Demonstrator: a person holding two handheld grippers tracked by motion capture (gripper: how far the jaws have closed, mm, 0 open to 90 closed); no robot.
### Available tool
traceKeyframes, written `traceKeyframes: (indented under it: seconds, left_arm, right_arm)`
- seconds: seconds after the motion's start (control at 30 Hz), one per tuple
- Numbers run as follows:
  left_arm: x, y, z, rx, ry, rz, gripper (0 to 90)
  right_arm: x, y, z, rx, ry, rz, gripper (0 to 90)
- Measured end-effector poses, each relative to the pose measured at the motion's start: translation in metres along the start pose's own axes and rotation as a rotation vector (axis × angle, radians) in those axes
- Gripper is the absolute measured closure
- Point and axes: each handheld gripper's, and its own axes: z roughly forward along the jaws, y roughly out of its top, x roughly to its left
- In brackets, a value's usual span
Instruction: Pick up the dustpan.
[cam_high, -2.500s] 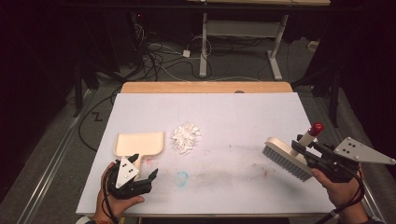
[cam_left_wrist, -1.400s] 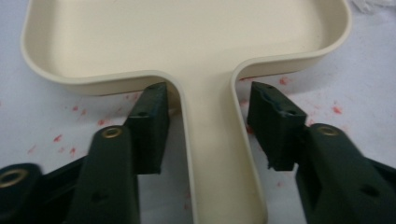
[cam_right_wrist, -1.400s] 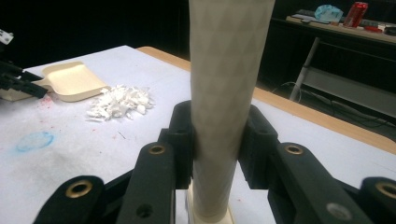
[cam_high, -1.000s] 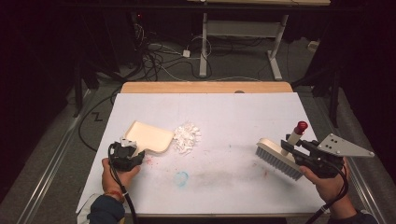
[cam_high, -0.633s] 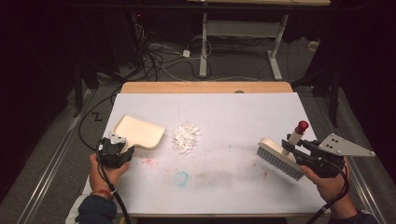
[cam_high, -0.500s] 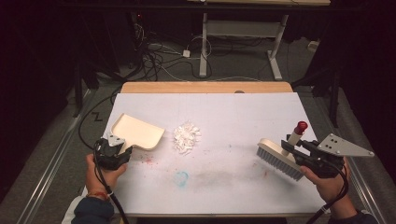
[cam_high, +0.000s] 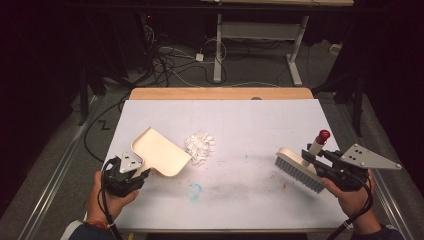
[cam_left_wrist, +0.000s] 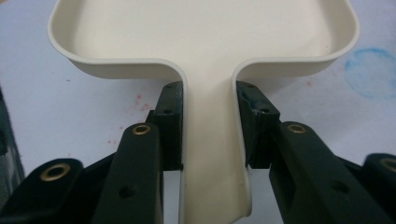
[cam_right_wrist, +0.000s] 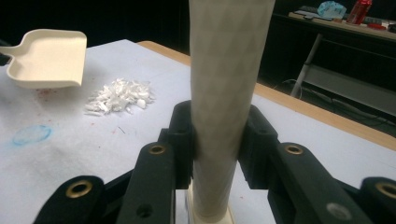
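A cream dustpan (cam_high: 159, 152) is at the table's left, its mouth facing a small pile of white shreds (cam_high: 200, 146) just to its right. My left gripper (cam_high: 131, 172) is shut on the dustpan's handle; in the left gripper view both jaws press the handle's sides (cam_left_wrist: 208, 126) below the pan (cam_left_wrist: 205, 37). On the right, my right gripper (cam_high: 325, 162) is shut on the handle of a cream brush (cam_high: 297, 167) with a red tip, bristles down near the table. The right gripper view shows the handle (cam_right_wrist: 229, 70) clamped between the jaws (cam_right_wrist: 217, 135), with the shreds (cam_right_wrist: 120, 95) and dustpan (cam_right_wrist: 46, 58) farther off.
White paper covers the table (cam_high: 260, 125), with a blue ring mark (cam_high: 194, 190) near the front and faint red and grey smudges. A wooden edge (cam_high: 220, 93) runs along the far side. Cables and a desk frame (cam_high: 220, 45) lie on the floor beyond.
My left gripper, open and apart from the dustpan 2.5 s ago, has shut on its handle and lifted it; lately it shifted slightly right and nearer. The brush has barely moved.
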Motion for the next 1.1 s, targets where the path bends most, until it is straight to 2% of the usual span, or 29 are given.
traceKeyframes:
  seconds: [0.17,0.3,0.47,0.57,0.7,0.9,1.1]
  left_arm:
    - [-0.009,-0.004,0.005,0.027,-0.046,0.028,63.8]
    - [-0.009,-0.009,0.009,0.046,-0.071,0.017,63.8]
    - [-0.011,-0.015,0.011,0.073,-0.093,0.023,63.8]
    - [-0.012,-0.017,0.012,0.07,-0.111,0.021,63.8]
    - [-0.013,-0.017,0.012,0.068,-0.115,0.043,63.8]
    - [-0.014,-0.018,0.017,0.064,-0.144,0.035,63.7]
    - [-0.013,-0.019,0.018,0.069,-0.152,0.034,63.7]
  right_arm:
    - [-0.001,0.0,0.0,-0.001,-0.003,0.002,70.5]
    - [-0.001,-0.001,0.001,-0.005,-0.008,0.005,70.6]
    - [0.0,0.0,0.003,-0.025,-0.014,0.013,70.6]
    - [0.002,0.001,0.007,-0.018,-0.013,0.007,70.6]
    - [0.003,0.001,0.011,-0.014,-0.011,0.006,70.5]
    - [0.004,-0.001,0.014,0.008,-0.015,0.003,70.5]
    - [0.004,0.0,0.016,0.009,-0.01,-0.002,70.5]
